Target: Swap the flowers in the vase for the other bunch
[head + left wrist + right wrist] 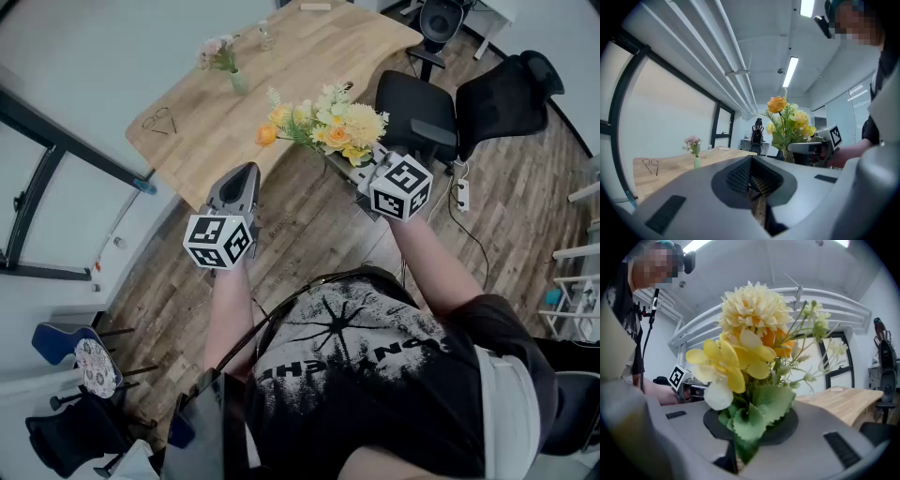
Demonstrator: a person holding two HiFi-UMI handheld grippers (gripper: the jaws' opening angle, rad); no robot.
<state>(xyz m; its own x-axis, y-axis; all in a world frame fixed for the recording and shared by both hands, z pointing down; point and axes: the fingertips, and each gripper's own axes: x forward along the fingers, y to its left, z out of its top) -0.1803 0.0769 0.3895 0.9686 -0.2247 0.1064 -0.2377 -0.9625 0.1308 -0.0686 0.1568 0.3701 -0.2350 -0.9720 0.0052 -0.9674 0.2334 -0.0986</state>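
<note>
A small green vase [238, 82] with pink flowers [217, 52] stands on the wooden table [281, 66] at its far side; the left gripper view shows the vase [697, 162] too. My right gripper [364, 167] is shut on the stems of a yellow and orange bunch [330, 123], held level above the table's near edge. In the right gripper view the bunch [750, 362] fills the middle, its green leaves wedged between the jaws. My left gripper [246, 174] is shut with nothing in it, left of the bunch [787, 123] and short of the table.
Glasses [159, 120] lie on the table's left part and a small glass bottle [265, 36] stands behind the vase. Two black office chairs [419, 105] [504, 94] stand right of the table. A blue chair [66, 343] is at the lower left. A person [757, 133] stands far back.
</note>
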